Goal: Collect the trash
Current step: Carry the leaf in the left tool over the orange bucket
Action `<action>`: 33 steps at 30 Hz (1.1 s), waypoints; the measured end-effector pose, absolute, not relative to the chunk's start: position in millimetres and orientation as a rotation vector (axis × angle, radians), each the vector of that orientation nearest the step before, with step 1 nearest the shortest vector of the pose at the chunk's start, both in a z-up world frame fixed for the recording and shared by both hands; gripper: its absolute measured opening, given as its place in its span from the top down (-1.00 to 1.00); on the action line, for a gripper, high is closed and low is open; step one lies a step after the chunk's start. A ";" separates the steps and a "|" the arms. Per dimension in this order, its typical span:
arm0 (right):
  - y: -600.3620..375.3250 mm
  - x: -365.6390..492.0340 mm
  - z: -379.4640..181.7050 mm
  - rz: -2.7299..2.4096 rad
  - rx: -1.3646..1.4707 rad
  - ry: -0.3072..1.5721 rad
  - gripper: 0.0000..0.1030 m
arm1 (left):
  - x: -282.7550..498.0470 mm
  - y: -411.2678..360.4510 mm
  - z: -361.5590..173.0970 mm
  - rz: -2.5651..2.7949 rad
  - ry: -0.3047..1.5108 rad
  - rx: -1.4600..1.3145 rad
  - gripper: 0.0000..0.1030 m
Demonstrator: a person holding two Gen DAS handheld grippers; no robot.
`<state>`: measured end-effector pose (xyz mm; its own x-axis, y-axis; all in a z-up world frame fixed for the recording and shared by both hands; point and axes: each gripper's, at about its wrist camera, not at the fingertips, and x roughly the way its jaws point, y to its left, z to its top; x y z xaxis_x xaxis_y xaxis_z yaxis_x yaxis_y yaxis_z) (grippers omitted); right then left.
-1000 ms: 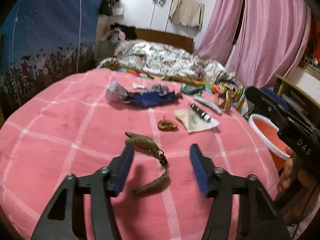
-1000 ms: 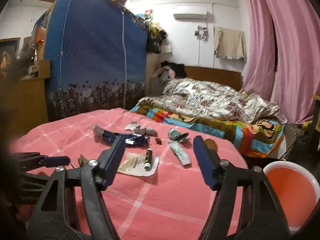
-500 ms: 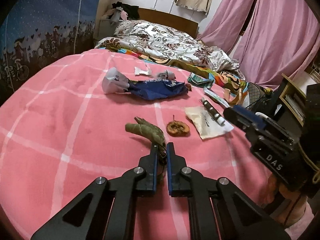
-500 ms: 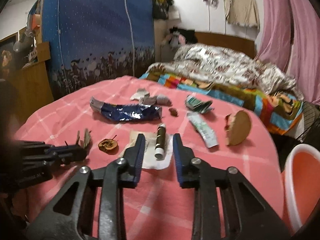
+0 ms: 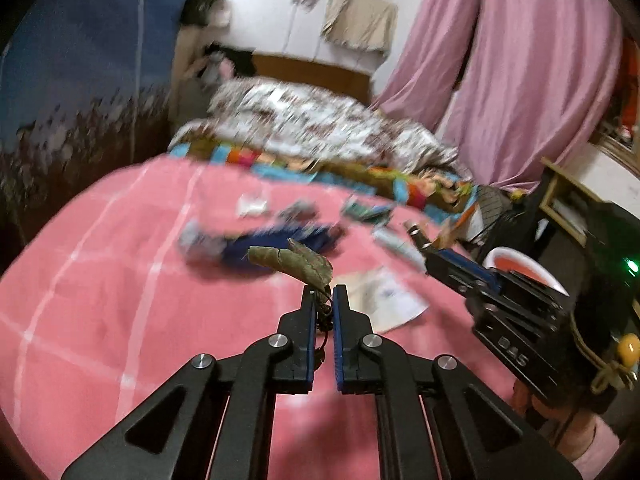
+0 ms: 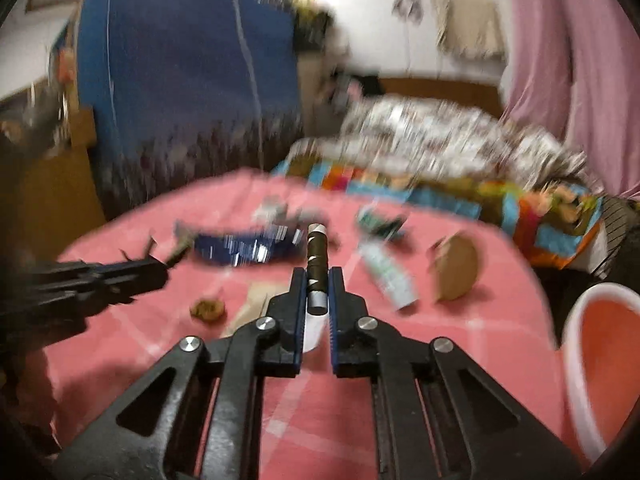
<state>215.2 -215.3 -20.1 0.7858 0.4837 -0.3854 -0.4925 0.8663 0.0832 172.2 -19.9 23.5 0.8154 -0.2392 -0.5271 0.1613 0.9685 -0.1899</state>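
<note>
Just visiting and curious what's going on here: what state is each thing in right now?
Left gripper: shut on the dried leaf, lifted off the bed.
Dried leaf: pinched by its stem, sticking forward.
Right gripper: shut on the dark tube.
Dark tube: clamped, pointing forward.
Blue wrapper: lying crumpled on the bed.
Bucket: upright, open.

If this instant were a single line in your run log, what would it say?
left gripper: shut on dried leaf | right gripper: shut on dark tube | bucket: at right, beside pink bedspread
</note>
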 end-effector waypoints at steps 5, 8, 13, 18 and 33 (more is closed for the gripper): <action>-269.5 180.7 11.5 0.340 0.019 0.169 1.00 | 175.1 -71.2 56.5 -0.358 0.407 -0.067 0.89; -303.7 160.3 25.0 0.194 0.015 0.057 1.00 | 175.9 -111.6 73.5 -0.475 0.299 -0.012 0.89; -354.5 146.7 38.0 0.004 0.008 0.005 1.00 | 179.8 -179.5 89.3 -0.661 0.200 0.050 0.89; -399.2 144.8 31.4 -0.089 0.074 0.058 1.00 | 190.5 -234.2 87.9 -0.777 0.216 0.076 0.89; -468.1 170.2 -12.2 -0.193 0.210 0.324 1.00 | 248.6 -315.5 38.2 -0.845 0.589 0.082 0.89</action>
